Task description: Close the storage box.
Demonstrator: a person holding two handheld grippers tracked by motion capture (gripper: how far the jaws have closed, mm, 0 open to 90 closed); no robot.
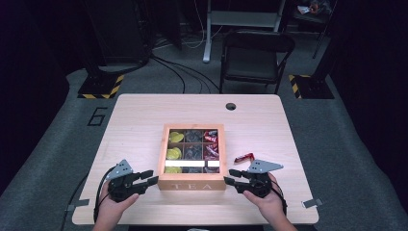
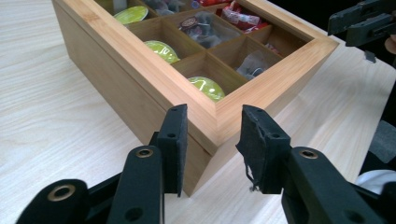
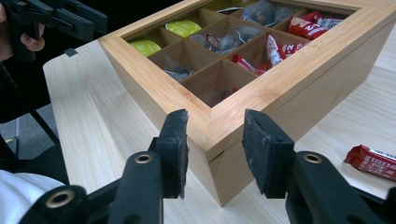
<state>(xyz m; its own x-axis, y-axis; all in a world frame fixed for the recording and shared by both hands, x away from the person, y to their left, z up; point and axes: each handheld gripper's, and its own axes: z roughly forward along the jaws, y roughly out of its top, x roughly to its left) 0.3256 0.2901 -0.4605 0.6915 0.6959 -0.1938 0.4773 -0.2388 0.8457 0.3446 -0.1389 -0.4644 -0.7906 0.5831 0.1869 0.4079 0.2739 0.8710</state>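
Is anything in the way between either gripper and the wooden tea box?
Nothing visible. The left gripper straddles one front corner of the tea box, the right gripper the other. The red packet lies off to the side.

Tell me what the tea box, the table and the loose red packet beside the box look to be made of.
Tea box: pale wood, possibly bamboo, smooth matte finish; fine straight grain and jointed corners show, and a glare band hints at a clear lid pane.
Table: light wood-grain top, likely laminate, since the streaks look even and flat.
Red packet: glossy foil or plastic wrapper; it shines and crinkles.
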